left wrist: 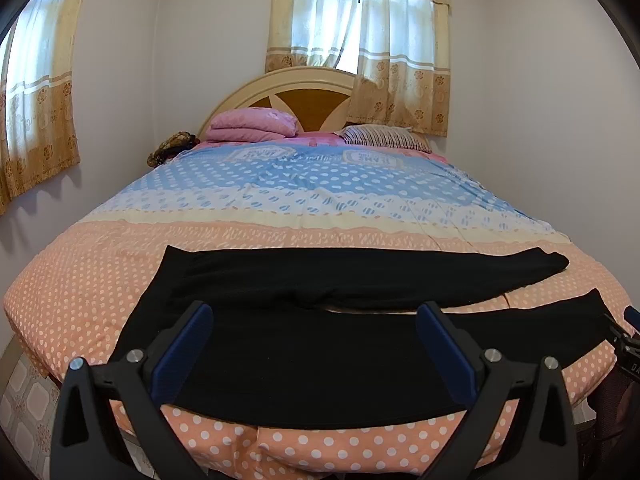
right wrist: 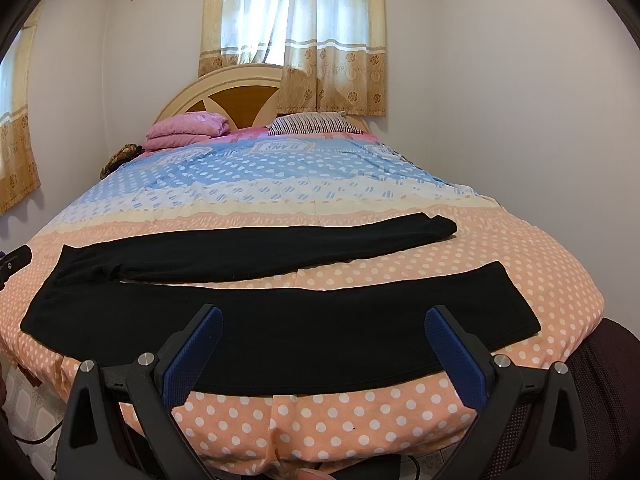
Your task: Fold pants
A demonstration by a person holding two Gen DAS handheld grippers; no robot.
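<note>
- A pink folded blanket point(left wrist: 254, 124) and a striped pillow point(left wrist: 382, 136) lie by the headboard point(left wrist: 280, 88), well apart from the work.
- Black pants point(right wrist: 280, 320) lie spread flat across the dotted bedspread point(right wrist: 360, 432), legs apart, near the bed's foot.
- Left gripper point(left wrist: 314, 320) and right gripper point(right wrist: 324, 320) hover wide apart, empty, seemingly just above the nearer leg.

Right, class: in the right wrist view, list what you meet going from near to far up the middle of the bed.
Near trouser leg → far trouser leg → blue dotted band of the bedspread → striped pillow → headboard → curtained window.
</note>
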